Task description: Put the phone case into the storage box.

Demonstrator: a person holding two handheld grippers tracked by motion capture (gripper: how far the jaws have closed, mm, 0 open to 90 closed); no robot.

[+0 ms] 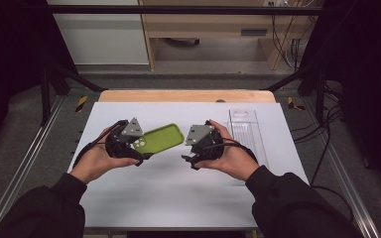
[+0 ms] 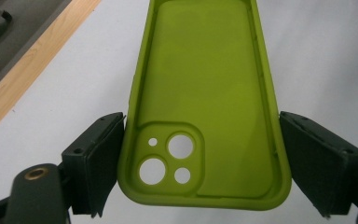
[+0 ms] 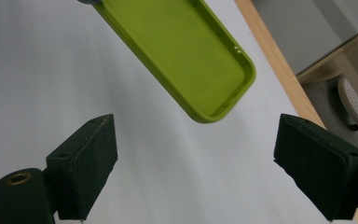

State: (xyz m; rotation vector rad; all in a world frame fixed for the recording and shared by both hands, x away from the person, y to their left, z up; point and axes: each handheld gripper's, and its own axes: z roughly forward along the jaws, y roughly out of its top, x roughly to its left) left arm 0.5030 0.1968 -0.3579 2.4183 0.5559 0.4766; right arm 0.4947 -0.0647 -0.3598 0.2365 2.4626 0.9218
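A lime-green phone case [image 1: 166, 138] is held just above the white table, inner side up. My left gripper [image 1: 141, 148] is shut on its camera-cutout end. In the left gripper view the case [image 2: 205, 93] runs away from me, and both pads [image 2: 103, 158] press its long edges. My right gripper [image 1: 190, 161] sits just right of the case's free end, open and empty. In the right gripper view that rounded free end [image 3: 191, 56] hangs ahead of and above the open jaws of my right gripper [image 3: 196, 168], apart from both pads [image 3: 317, 163].
A clear plastic tray [image 1: 247, 131] lies on the white sheet [image 1: 178, 198] to the right of my right hand. A wooden table edge [image 1: 186, 95] runs along the far side. Metal frame rails [image 1: 25, 163] flank the table.
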